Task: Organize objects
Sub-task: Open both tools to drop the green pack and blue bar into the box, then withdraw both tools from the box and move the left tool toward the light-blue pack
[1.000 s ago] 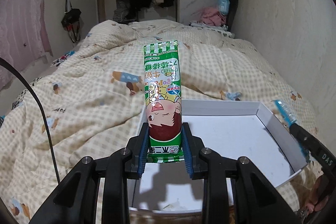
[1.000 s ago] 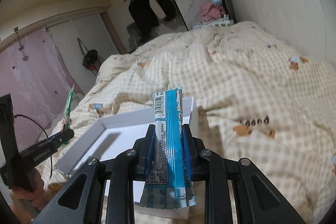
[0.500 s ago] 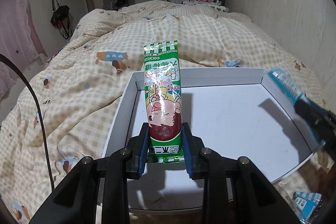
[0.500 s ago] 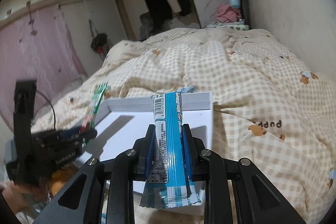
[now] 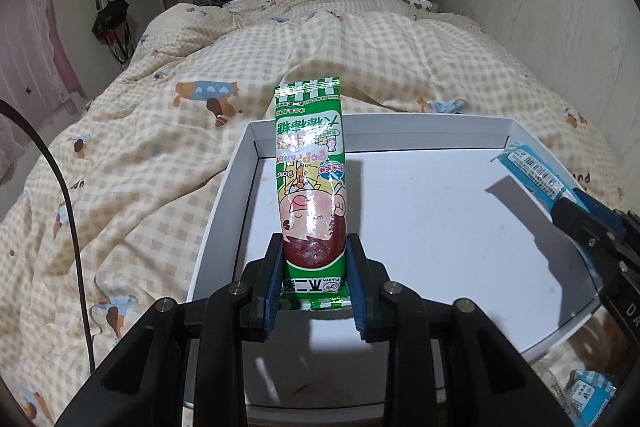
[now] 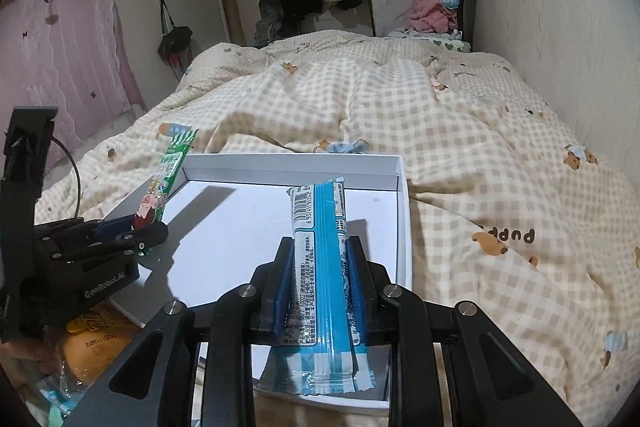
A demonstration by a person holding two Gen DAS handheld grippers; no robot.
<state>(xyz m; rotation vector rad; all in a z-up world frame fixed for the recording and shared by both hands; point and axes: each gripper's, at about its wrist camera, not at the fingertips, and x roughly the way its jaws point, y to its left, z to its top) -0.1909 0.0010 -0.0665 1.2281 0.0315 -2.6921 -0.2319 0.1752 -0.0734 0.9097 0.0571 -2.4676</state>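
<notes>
Left wrist view: the left hand-held gripper [image 5: 314, 267] is clenched on a green candy packet [image 5: 310, 183], its blue pads pressing the packet's lower end from both sides. The packet stands upright and runs toward 12 o'clock from the pads, over the white tray [image 5: 240, 187], which sits on the checked bed quilt [image 5: 160, 147]. At 3 o'clock the right hand-held gripper [image 5: 576, 203] reaches in over the tray's right edge, grasping a blue snack packet [image 5: 532, 173].

Right wrist view: the right hand-held gripper [image 6: 320, 279] grips the blue snack packet [image 6: 320, 259] at mid-length; the upper end points to 12 o'clock, the crimped lower end hangs toward 6 o'clock. The white tray [image 6: 402, 227] lies beneath. At 9 o'clock the left hand-held gripper [image 6: 124, 235] holds the green candy packet [image 6: 166, 179] at the tray's left edge. An orange packet [image 6: 92, 347] lies at 8 o'clock.
</notes>
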